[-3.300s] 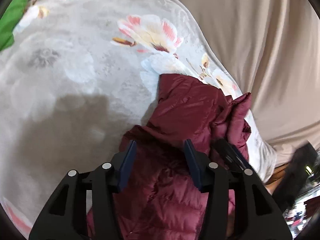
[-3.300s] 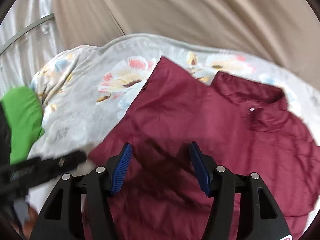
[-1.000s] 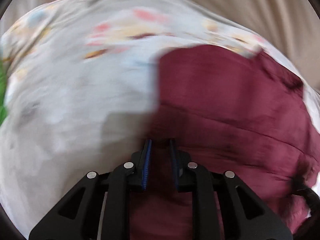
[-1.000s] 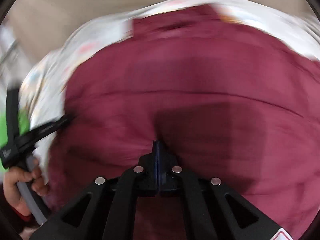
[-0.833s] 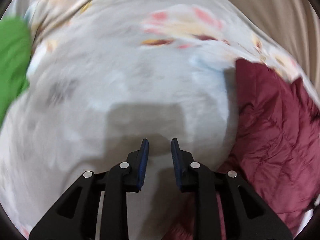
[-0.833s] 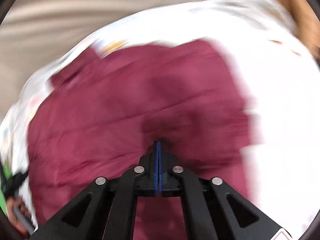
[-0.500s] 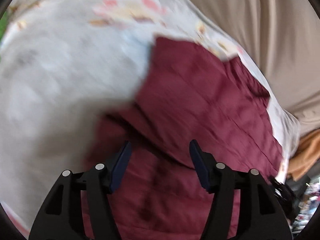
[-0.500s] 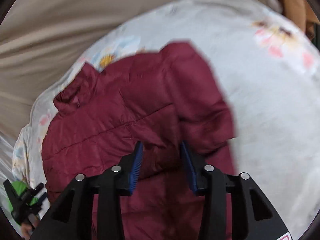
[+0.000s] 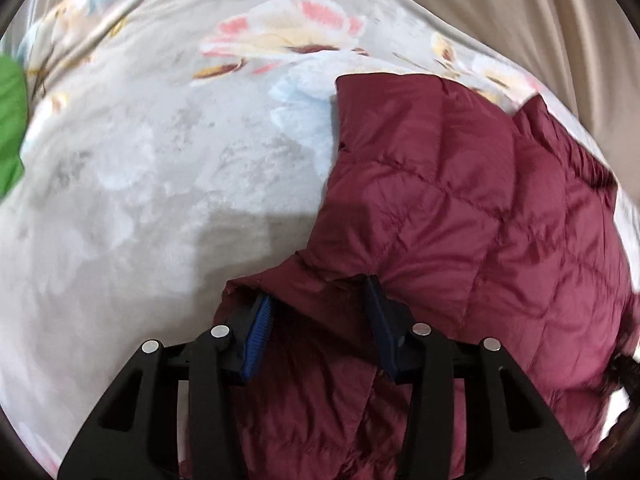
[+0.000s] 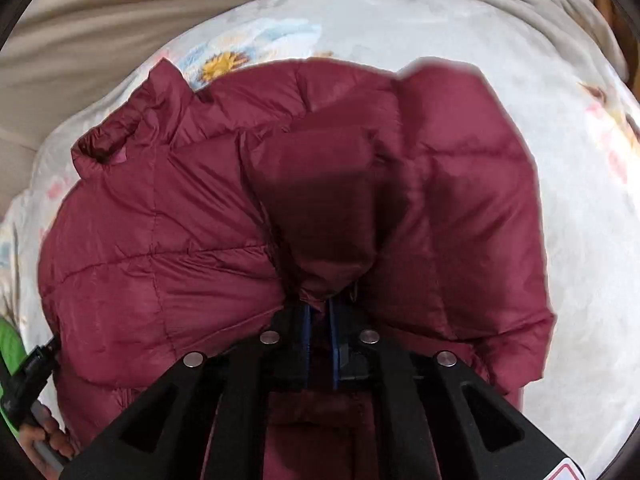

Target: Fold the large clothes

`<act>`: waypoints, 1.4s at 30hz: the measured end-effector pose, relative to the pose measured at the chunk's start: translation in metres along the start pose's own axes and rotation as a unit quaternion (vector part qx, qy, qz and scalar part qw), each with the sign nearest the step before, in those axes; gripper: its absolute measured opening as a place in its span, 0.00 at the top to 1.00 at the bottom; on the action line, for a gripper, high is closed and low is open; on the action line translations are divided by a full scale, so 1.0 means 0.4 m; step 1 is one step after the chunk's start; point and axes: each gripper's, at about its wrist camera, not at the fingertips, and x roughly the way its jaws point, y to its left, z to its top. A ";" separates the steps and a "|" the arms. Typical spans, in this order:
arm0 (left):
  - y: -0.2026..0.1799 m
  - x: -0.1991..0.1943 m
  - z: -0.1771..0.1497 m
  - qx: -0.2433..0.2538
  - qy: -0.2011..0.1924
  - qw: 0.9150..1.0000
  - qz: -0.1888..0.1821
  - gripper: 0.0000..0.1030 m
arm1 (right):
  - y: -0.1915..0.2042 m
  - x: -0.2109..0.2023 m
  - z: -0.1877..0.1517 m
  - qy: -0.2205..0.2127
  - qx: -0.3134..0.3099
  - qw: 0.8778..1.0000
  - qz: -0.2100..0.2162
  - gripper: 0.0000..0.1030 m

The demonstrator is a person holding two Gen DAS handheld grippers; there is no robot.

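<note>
A maroon quilted puffer jacket (image 9: 460, 208) lies on a pale floral blanket (image 9: 152, 168). In the left wrist view my left gripper (image 9: 318, 320) is open, its blue-padded fingers straddling a fold at the jacket's near edge. In the right wrist view the jacket (image 10: 168, 240) fills the middle, with its collar (image 10: 120, 136) at the far left. My right gripper (image 10: 319, 316) is nearly closed and pinches a bunched fold of the jacket, which rises over the fingertips and hides them.
A beige curtain (image 9: 540, 12) hangs behind the bed. A green cloth (image 9: 10, 128) lies at the blanket's left edge. The other hand-held gripper and a hand (image 10: 32, 408) show at the lower left of the right wrist view. Bare blanket (image 10: 580, 240) lies right of the jacket.
My left gripper opened from nearly shut and now straddles the jacket's edge. My right gripper opened half a second ago and has closed again on a jacket fold.
</note>
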 end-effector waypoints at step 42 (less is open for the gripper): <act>0.319 -0.349 -0.362 -0.013 0.068 0.998 0.009 0.32 | -0.151 -0.255 -0.431 0.111 -0.021 0.992 0.047 0.68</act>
